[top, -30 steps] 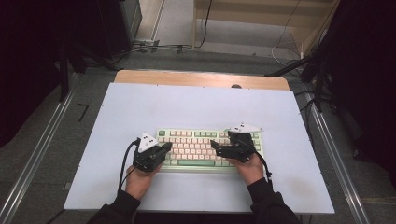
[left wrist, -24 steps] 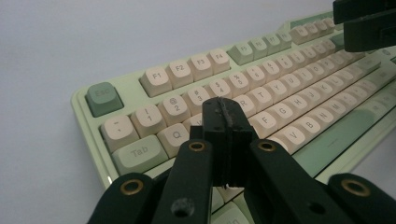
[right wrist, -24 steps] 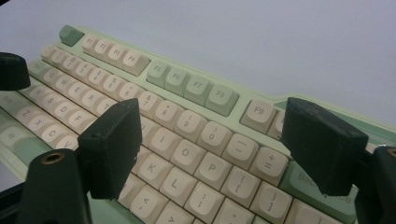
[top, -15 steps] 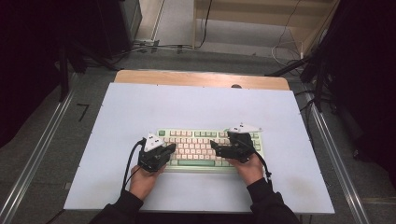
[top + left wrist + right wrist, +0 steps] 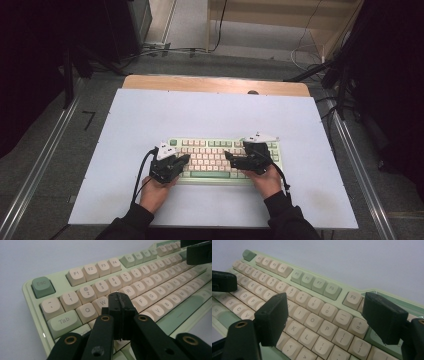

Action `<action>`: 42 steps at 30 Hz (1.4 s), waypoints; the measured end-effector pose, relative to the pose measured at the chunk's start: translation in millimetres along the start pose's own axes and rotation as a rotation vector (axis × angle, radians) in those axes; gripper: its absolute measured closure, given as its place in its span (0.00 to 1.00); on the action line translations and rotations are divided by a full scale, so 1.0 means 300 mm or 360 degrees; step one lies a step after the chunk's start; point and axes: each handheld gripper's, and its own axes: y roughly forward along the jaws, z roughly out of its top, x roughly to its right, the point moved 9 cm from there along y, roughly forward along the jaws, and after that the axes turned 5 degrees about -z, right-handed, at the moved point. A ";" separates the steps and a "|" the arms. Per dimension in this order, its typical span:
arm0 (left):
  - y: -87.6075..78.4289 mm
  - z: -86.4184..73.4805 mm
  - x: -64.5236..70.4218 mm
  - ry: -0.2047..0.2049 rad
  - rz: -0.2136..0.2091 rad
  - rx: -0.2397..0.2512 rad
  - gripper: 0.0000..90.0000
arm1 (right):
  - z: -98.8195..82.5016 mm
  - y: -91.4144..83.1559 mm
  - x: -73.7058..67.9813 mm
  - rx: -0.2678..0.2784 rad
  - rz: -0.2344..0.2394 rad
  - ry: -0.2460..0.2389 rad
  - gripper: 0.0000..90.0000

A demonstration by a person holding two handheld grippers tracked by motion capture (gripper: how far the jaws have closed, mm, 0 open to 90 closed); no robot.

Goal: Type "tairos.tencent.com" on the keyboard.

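A pale green keyboard [image 5: 220, 157] with cream keys lies on the near middle of the white tabletop [image 5: 210, 115]. My left gripper [image 5: 185, 159] rests over its left end, held in a hand. In the left gripper view its jaws [image 5: 119, 298] are shut with nothing between them, the tips low over the keys near E and R on the keyboard [image 5: 82, 272]. My right gripper [image 5: 228, 155] sits over the right half. In the right gripper view it [image 5: 325, 305] stands open above the O and P keys of the keyboard [image 5: 312, 282], holding nothing.
A wooden strip [image 5: 215, 84] borders the table's far side. Metal rails [image 5: 45, 160] run along both sides, with cables on the floor beyond. The other gripper's black jaw shows at the edge of each gripper view [image 5: 200, 252] [image 5: 223, 281].
My left gripper has edged slightly to the right over the keyboard's left end. The right gripper has kept still.
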 end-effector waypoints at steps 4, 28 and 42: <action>0.004 0.000 0.001 -0.0009 -0.0001 -0.0004 1.00 | 0.000 -0.001 0.001 0.0002 0.0001 0.0004 0.21; -0.027 0.037 0.002 -0.0056 -0.0027 0.0109 0.68 | 0.000 -0.003 0.004 0.0000 -0.0005 0.0011 0.21; -0.118 0.048 -0.167 -0.0247 0.0299 0.0312 0.23 | -0.001 -0.009 0.008 0.0002 -0.0013 0.0016 0.21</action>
